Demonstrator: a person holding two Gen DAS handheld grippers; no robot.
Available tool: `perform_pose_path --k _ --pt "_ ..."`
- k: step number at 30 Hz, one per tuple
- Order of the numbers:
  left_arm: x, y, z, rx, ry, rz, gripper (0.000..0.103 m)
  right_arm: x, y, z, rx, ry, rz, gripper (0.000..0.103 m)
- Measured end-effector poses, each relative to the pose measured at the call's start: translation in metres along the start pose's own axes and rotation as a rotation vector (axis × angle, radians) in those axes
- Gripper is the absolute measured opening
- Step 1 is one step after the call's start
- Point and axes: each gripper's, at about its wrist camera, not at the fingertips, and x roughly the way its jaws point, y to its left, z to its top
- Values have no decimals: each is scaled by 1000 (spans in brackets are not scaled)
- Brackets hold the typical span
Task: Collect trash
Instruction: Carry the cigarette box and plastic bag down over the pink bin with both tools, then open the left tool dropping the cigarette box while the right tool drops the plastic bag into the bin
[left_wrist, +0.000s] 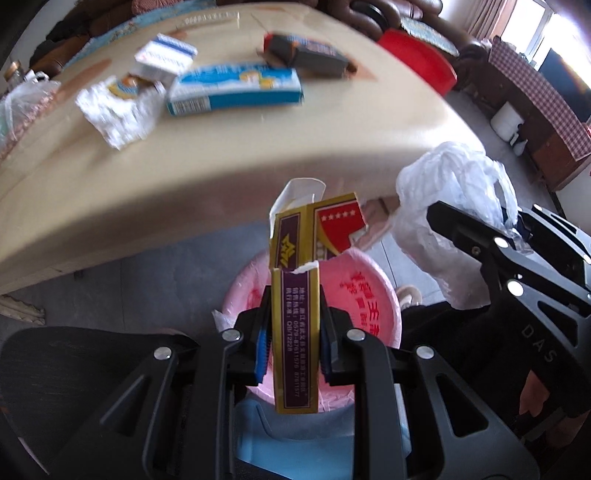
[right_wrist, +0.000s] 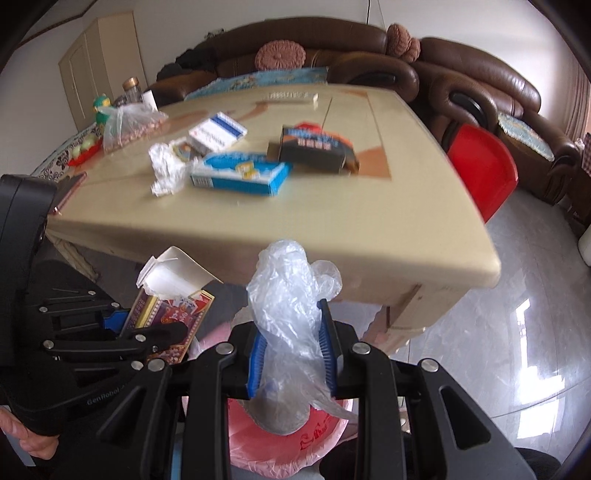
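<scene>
A: Why are both hands low, off the near edge of the table (right_wrist: 258, 236)?

B: Because the pink-lined bin (left_wrist: 362, 280) sits below that edge. The left gripper (left_wrist: 293, 347) is clamped narrow on a torn gold-and-red carton (left_wrist: 295, 332), held upright right over the bin's mouth, probably so it falls straight in.

A: And the other?

B: The right gripper (right_wrist: 291, 354) is pinched tight on a crumpled clear plastic bag (right_wrist: 291, 291), also above the pink liner, just beside the carton.

A: What is left?

B: On the table, well back from that edge: a blue-and-white box (right_wrist: 240, 173), a dark box (right_wrist: 314, 147), a white-and-blue pack (right_wrist: 218, 134) and a crumpled white wrapper (right_wrist: 166, 170). I'd judge those come after both jaws let go.
</scene>
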Motion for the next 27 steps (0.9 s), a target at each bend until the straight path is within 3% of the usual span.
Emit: perform_pose_path --k 13,27 --pt "70 2 3 -10 166 -12 21 57 -9 -25 24 152 34 26" --pt "138 14 10 -70 341 -10 20 130 -8 -56 38 377 74 26"
